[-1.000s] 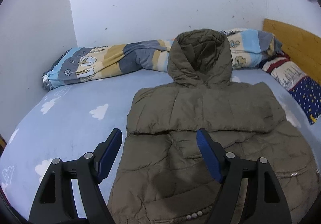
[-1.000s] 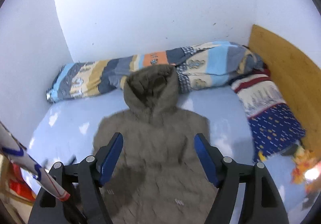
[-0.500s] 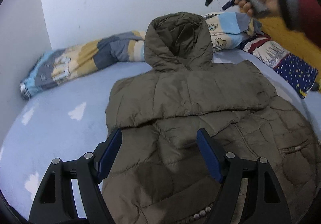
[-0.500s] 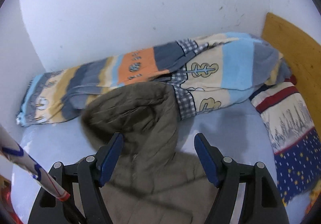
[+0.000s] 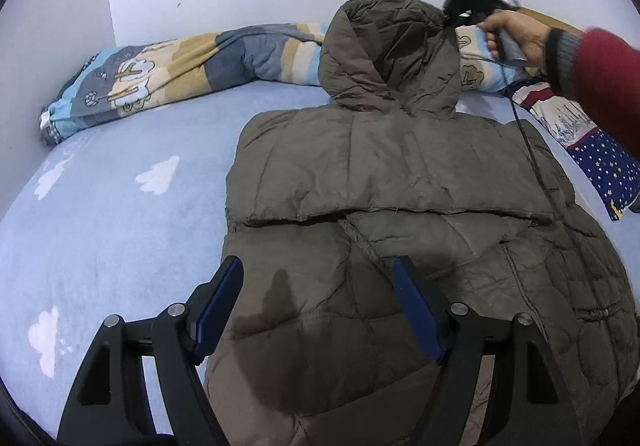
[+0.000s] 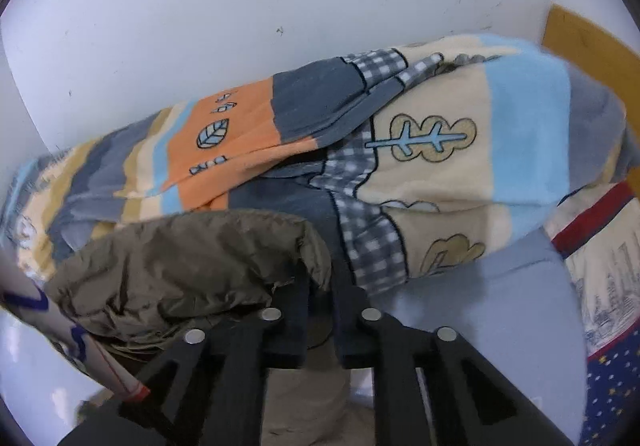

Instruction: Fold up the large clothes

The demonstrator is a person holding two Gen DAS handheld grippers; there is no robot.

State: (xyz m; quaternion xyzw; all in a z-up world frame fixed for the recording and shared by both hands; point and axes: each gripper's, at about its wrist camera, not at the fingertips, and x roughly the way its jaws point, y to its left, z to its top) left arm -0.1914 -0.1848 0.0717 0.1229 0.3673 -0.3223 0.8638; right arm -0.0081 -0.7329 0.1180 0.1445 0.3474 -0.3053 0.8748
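An olive-brown puffer jacket (image 5: 400, 174) lies flat on the bed with both sleeves folded across its chest. Its hood (image 5: 388, 54) points toward the wall. My left gripper (image 5: 318, 300) is open and empty, hovering over the jacket's lower left part. My right gripper (image 6: 322, 286) is shut on the right rim of the hood (image 6: 192, 258). In the left wrist view the right gripper (image 5: 460, 12) and the hand holding it sit at the hood's top right corner.
The bed has a light blue sheet with white clouds (image 5: 112, 206). A rolled striped blanket (image 5: 192, 66) lies along the white wall behind the hood. A patterned pillow (image 5: 592, 142) and a wooden headboard (image 6: 588, 42) are at the right.
My right gripper moved forward to the hood and closed on its rim. My left gripper shifted slightly over the jacket and stayed open.
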